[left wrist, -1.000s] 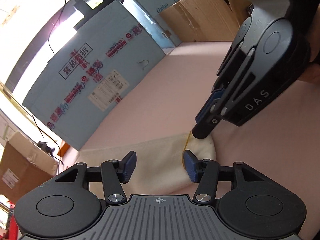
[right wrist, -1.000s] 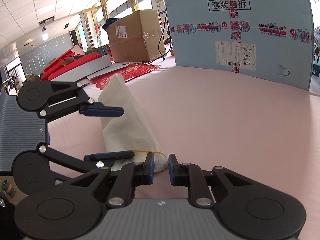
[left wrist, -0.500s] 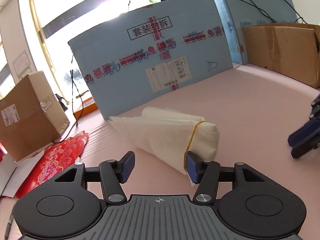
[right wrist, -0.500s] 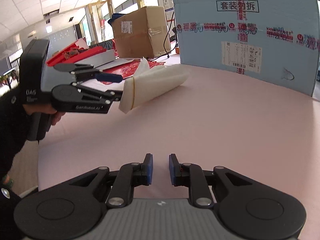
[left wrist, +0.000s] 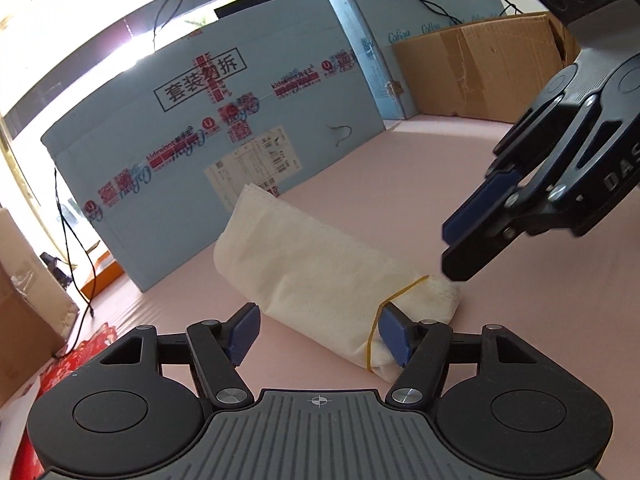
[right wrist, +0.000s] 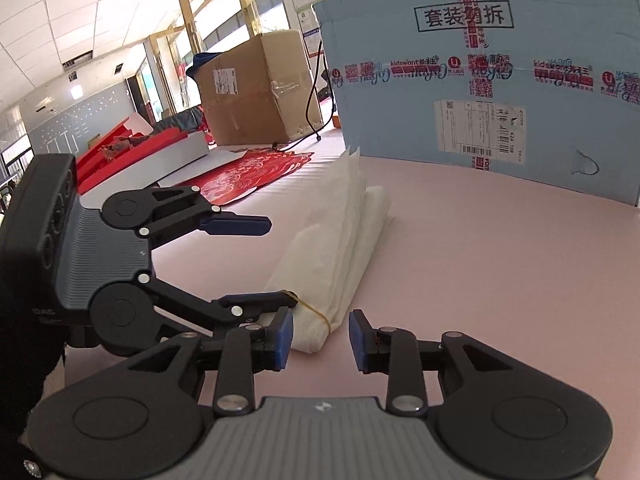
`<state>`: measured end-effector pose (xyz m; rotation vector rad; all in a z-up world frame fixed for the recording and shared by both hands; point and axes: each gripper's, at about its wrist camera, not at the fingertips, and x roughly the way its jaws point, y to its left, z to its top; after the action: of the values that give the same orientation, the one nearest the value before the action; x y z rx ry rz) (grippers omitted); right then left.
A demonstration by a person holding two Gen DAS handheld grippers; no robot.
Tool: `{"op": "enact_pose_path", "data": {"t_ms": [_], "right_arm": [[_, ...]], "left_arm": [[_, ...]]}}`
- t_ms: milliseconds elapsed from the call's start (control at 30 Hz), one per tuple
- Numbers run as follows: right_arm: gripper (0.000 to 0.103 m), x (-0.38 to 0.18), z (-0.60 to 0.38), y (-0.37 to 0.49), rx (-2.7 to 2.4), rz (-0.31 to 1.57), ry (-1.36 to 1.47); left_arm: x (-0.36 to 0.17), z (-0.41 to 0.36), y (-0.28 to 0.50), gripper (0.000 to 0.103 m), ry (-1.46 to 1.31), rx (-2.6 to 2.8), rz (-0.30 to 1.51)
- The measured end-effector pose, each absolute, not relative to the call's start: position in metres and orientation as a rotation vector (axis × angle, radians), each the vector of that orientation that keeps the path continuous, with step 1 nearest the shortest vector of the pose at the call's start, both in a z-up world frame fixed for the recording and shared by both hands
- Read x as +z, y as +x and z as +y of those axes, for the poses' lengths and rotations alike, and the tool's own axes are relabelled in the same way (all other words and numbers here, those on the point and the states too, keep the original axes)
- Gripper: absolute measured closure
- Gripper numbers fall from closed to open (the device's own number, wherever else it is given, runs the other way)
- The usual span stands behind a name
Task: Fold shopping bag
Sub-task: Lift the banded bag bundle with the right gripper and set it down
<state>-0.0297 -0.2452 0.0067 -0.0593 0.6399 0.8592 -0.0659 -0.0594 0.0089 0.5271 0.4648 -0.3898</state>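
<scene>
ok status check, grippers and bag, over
Left gripper open, astride the bag's banded end. Right gripper open, near that end. Bag folded on the table, rubber band on. Nothing in the way.

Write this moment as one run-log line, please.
bag: folded, lying on table, rubber band near one end | left gripper: open, at banded end | right gripper: open, near same end

blue box [right wrist: 480,80] "套装勿拆", "kidswant", right tool [left wrist: 472,240] "DAS"
</scene>
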Motion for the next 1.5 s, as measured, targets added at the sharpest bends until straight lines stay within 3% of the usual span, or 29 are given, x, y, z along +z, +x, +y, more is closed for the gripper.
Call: {"op": "enact_pose_path", "data": {"t_ms": [67, 133, 300, 567, 800, 1000, 1133, 1267, 1333, 1500], "right_arm": [[0.07, 0.003, -0.228, -0.025, 0.855, 0.642, -0.126], [0.063, -0.002, -0.214, -0.028, 0.812, 0.615, -0.235], [0.063, -0.006, -0.218, -0.028, 0.831, 0.604, -0.269], [0.066, -0.012, -0.22, -0.036, 0.848, 0.551, -0.296], [0.073, -0.013, -0.214, -0.048, 0.845, 0.499, -0.365], [0.073, -0.015, -0.208, -0.06, 0.836, 0.444, -0.457], [0.072, -0.013, -0.217, -0.051, 0.865, 0.489, -0.374], [0.056, -0.013, -0.237, -0.025, 0.921, 0.597, -0.172], [0.055, -0.013, -0.243, -0.016, 0.941, 0.635, -0.096], [0.054, -0.011, -0.225, -0.033, 0.884, 0.594, -0.259]], "left_arm": [[0.007, -0.054, -0.066, 0.037, 0.496, -0.403, 0.46], [0.006, -0.045, -0.064, 0.035, 0.472, -0.382, 0.458], [0.008, -0.012, -0.048, 0.035, 0.397, -0.286, 0.465], [0.022, -0.042, -0.024, 0.03, 0.667, -0.523, 0.281], [0.036, -0.087, -0.007, 0.021, 0.89, -0.683, 0.243], [0.027, -0.058, 0.057, 0.012, 0.718, -0.485, 0.408], [0.016, -0.03, 0.047, 0.011, 0.646, -0.586, 0.472], [0.018, -0.004, 0.035, 0.008, 0.61, -0.663, 0.48], [0.023, 0.006, 0.033, 0.008, 0.568, -0.725, 0.519], [0.042, 0.026, 0.02, 0.007, 0.535, -0.754, 0.563]]}}
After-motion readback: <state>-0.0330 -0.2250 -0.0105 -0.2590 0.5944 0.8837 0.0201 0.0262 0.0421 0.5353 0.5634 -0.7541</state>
